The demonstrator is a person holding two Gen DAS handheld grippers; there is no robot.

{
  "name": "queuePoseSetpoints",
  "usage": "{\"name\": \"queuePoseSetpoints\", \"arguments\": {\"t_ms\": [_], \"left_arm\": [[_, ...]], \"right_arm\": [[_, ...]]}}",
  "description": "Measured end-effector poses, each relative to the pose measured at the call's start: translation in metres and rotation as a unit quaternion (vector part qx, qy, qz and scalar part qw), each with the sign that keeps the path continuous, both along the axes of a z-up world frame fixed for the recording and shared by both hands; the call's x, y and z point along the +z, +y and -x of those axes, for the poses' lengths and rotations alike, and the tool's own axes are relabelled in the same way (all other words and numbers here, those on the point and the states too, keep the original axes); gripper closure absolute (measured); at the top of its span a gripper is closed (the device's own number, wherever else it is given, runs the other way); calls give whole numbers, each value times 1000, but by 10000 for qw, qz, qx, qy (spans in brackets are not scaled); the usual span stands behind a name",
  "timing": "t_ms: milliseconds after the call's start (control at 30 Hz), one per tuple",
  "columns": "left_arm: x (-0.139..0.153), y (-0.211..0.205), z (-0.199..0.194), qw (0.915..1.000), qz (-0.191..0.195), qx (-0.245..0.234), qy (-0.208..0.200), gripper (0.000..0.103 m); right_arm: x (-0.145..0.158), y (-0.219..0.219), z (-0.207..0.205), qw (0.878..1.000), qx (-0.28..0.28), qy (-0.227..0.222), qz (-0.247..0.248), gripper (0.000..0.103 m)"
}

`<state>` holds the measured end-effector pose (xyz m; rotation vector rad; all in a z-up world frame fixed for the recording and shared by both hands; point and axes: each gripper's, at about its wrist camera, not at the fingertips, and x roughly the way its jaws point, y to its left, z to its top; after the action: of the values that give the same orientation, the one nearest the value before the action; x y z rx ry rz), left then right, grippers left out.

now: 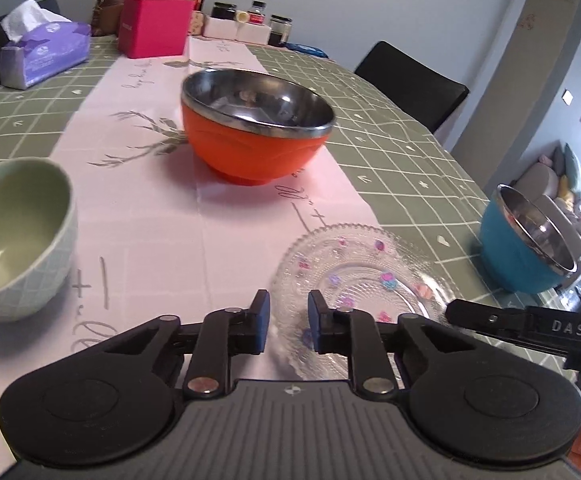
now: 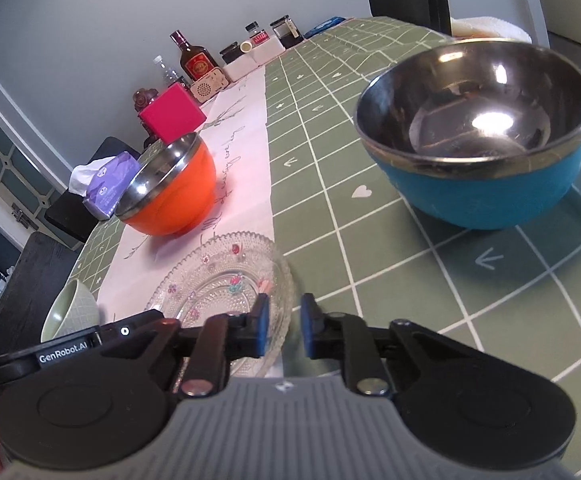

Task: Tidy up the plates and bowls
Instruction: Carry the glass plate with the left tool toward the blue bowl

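Note:
A clear glass plate (image 1: 362, 276) with small coloured flowers lies on the pink runner's right edge; it also shows in the right wrist view (image 2: 226, 280). My left gripper (image 1: 288, 320) is open and empty, hovering over the plate's near left rim. My right gripper (image 2: 284, 326) is open and empty, at the plate's right rim. An orange steel-lined bowl (image 1: 254, 132) (image 2: 170, 196) stands beyond the plate. A blue steel-lined bowl (image 1: 530, 240) (image 2: 478, 136) stands to the right. A pale green bowl (image 1: 14, 236) (image 2: 70, 308) stands at the left.
The table has a green checked cloth (image 1: 390, 128) and a pink runner (image 1: 142, 216). At the far end stand a tissue pack (image 1: 46, 52), a pink box (image 1: 156, 26), bottles and jars (image 1: 250, 16). A black chair (image 1: 410, 80) stands at the right side.

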<state>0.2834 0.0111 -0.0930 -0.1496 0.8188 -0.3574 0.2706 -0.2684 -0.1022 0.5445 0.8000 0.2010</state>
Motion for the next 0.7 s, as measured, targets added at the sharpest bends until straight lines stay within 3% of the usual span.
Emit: {"name": "queuePoseSetpoints", "arguments": {"t_ms": [300,700], "left_arm": [[4,-6,6,9997,-220,33,-91,81],[35,2,25,9994,-142,217,-232,81]], "right_arm": [[1,0,2,10000,-52,30,30,96],[20,4,16,9999,-77,-67,-132,96]]}}
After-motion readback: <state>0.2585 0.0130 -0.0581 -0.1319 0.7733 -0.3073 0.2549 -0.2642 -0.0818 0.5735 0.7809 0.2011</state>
